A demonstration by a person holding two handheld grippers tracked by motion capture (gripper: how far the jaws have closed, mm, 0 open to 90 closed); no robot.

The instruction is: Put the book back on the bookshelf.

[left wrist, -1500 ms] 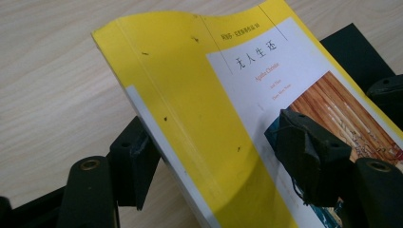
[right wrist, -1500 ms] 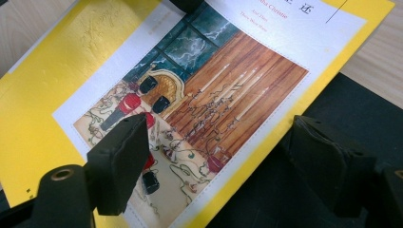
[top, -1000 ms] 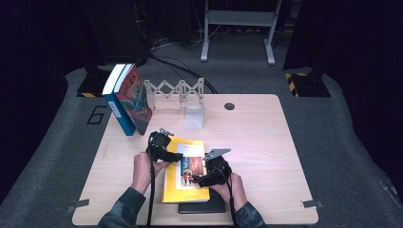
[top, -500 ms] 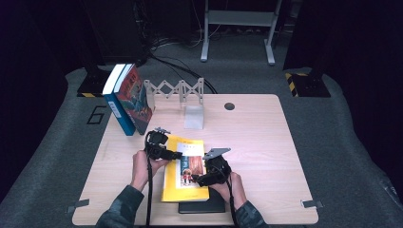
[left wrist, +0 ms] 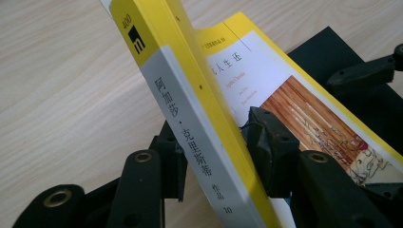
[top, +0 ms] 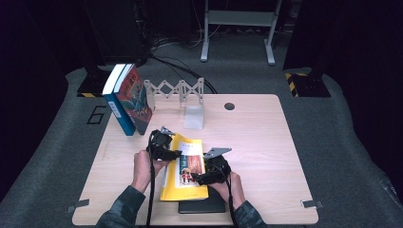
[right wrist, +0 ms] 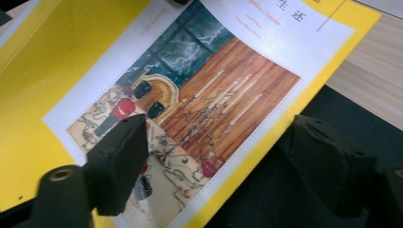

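- The jaws of the left gripper point(left wrist: 216, 156) have just been closing and now pinch the spine edge of the yellow book point(left wrist: 190, 118), lifting that edge.
- The jaws of the right gripper point(right wrist: 228, 166) stand open, one over the cover, one past its edge.
- The book lies at 6 o'clock on the desk point(top: 266, 137), atop a black book point(top: 202, 206).
- Two upright books point(top: 128, 97) lean at 10 o'clock.

A pale wooden table point(top: 256, 142) is carrying a black book point(top: 202, 206) lying flat beside the right gripper point(top: 199, 179), with upright books point(top: 128, 99) and a white rack point(top: 183, 95) standing beyond the left gripper point(top: 176, 153).
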